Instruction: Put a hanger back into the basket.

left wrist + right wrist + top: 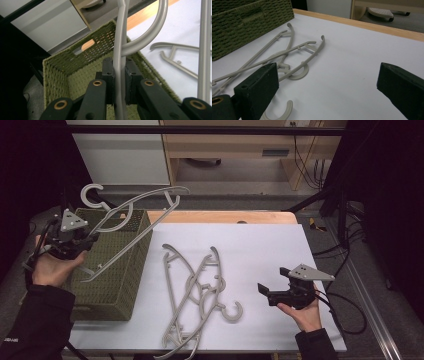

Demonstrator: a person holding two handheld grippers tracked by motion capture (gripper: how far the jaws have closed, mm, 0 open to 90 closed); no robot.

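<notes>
Over the basket [125, 270], the left gripper [90, 240] clamps a hanger [135, 207].

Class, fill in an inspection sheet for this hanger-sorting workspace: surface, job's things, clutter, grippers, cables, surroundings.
Surface: white table top, wooden edge at the back.
Job's things: held hanger above the green woven basket; loose hangers tangled on the table.
Clutter: nothing seen.
Grippers: left gripper shut on the held hanger; right gripper open, empty, low over the table.
Cables: black cables trail right of the table.
Surroundings: wooden shelving behind, dark floor.
</notes>
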